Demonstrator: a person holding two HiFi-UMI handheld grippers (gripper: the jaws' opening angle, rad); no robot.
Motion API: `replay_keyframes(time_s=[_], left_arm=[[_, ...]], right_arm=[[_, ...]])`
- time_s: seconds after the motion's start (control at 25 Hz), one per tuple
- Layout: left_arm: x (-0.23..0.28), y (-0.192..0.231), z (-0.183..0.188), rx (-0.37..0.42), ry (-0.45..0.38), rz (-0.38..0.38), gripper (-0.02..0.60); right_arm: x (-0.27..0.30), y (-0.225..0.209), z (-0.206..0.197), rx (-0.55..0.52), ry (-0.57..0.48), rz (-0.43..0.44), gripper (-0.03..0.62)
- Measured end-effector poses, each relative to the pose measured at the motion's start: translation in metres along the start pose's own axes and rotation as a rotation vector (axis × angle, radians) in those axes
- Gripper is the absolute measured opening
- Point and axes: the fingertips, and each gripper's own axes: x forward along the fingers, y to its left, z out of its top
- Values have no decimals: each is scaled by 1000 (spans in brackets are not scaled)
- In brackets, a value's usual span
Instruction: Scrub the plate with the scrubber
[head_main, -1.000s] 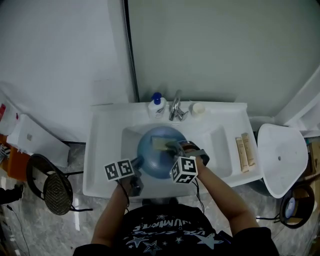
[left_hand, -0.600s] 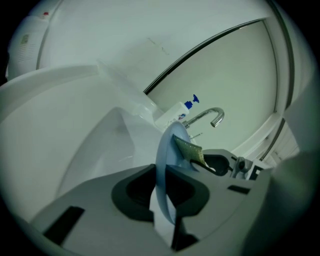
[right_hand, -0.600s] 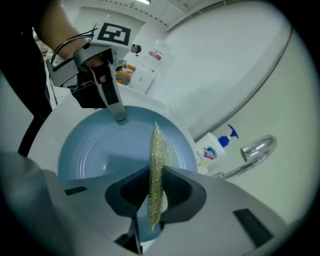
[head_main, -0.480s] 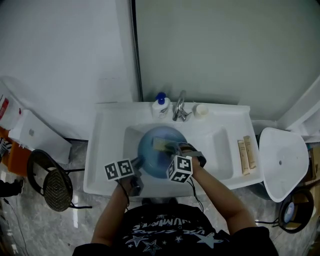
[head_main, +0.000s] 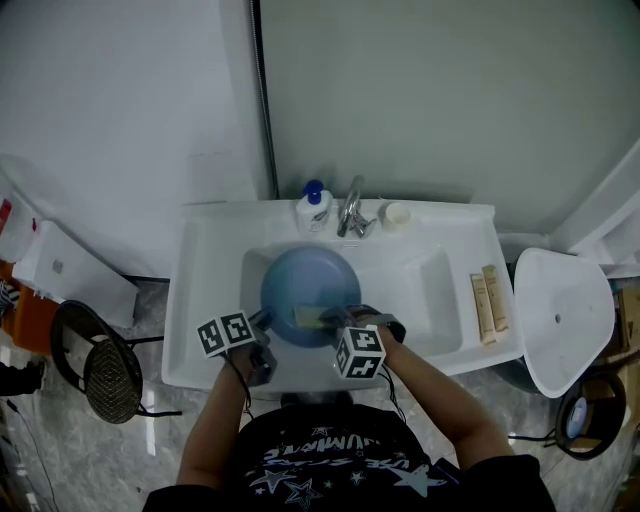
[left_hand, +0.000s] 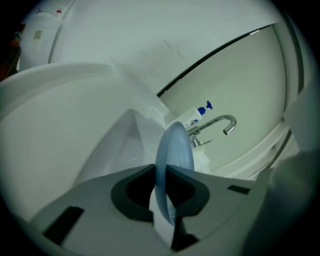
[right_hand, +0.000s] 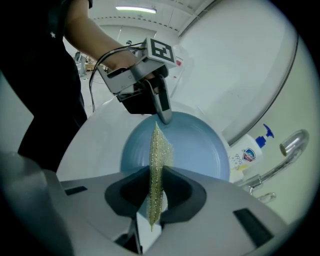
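**Q:** What does each gripper hold, and where is the plate?

**A:** My left gripper (left_hand: 162, 176) is clamped on the near rim of the blue plate (head_main: 300, 285). The plate lies face-up in the sink (head_main: 200, 290) basin, at the centre of the head view. I cannot tell whether it rests on the basin floor. My right gripper (right_hand: 157, 182) pinches the yellow-green scrubber (right_hand: 158, 150) edge-on. In the head view the scrubber sits on the plate's lower part, just right of the left jaws.

**Q:** How should the stroke go?

**A:** I judge the scrubbing to be under way. I would lay the scrubber's flat side on the plate, not its edge, and press lightly. The sweep should run from the lower rim toward the upper one. The left grip must be firm, so that the plate neither swivels nor slips at the rim. The right jaws should stop short of the left ones, which stand close by in the right gripper view.

**Q:** What surrounds the work?

**A:** The faucet (head_main: 352, 212) and soap bottle (head_main: 313, 210) stand at the top centre of the sink ledge, just beyond the plate's far rim. A long upward stroke could knock them. A small white pot (head_main: 397, 215) sits beside the faucet. Two beige bars (head_main: 490, 305) on the right ledge and a stool (head_main: 100, 365) at lower left are well apart.
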Motion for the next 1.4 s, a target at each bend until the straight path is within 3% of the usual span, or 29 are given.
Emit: replay_keyframes(time_s=[0.64,0.84,1.04,1.2,1.4], left_arm=[[6,5,-6,12,22,26,43],[7,4,-9,33,32,29,42],[6,-6,-14,72,55,8,41],[4,-15,-21,107,85,-23,41],[2,-24,-31,99,115,-66,42]], right_arm=[[-7,51,-2,-10,-53,193,74],[-17,12,8,-12,-106,29,74],[-23,-41,5,-63,-73,-149,74],[-25,-63,9,-142,-72,-203,74],[-23,-68,12,-269,-75,-201,74]])
